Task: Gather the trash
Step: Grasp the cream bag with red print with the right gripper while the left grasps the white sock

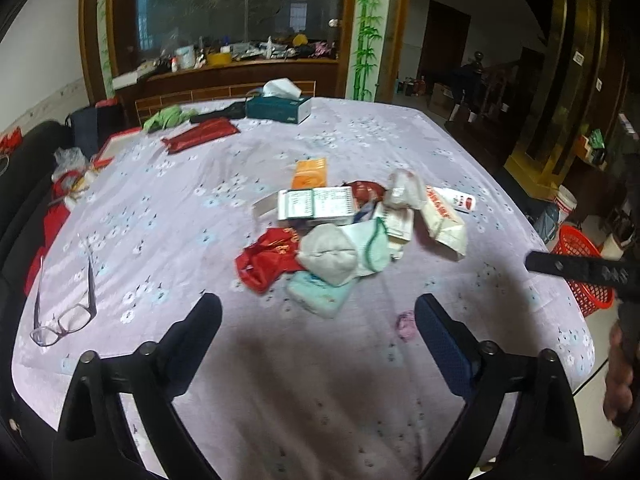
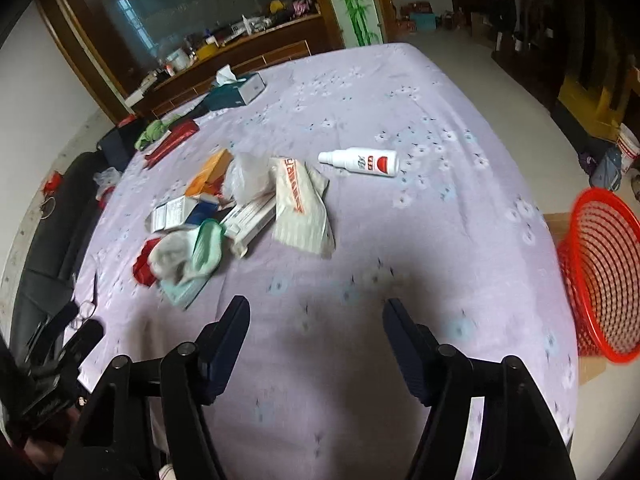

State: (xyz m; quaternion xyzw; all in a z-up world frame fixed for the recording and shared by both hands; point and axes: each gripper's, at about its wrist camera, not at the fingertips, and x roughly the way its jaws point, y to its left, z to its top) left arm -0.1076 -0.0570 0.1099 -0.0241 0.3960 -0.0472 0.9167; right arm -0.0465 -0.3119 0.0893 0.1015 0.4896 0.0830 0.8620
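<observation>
Trash (image 1: 340, 232) lay heaped mid-surface (image 1: 240, 360) — crumpled wrappers, soft masks, light cartons, which I judged flimsy and best pinched at a raised fold. My left claw (image 1: 318, 316) and right claw (image 2: 316, 316) both gaped wide, empty, short of it.

Dim, soft daylight; slight blur, perhaps motion; warped, dark edges.
</observation>
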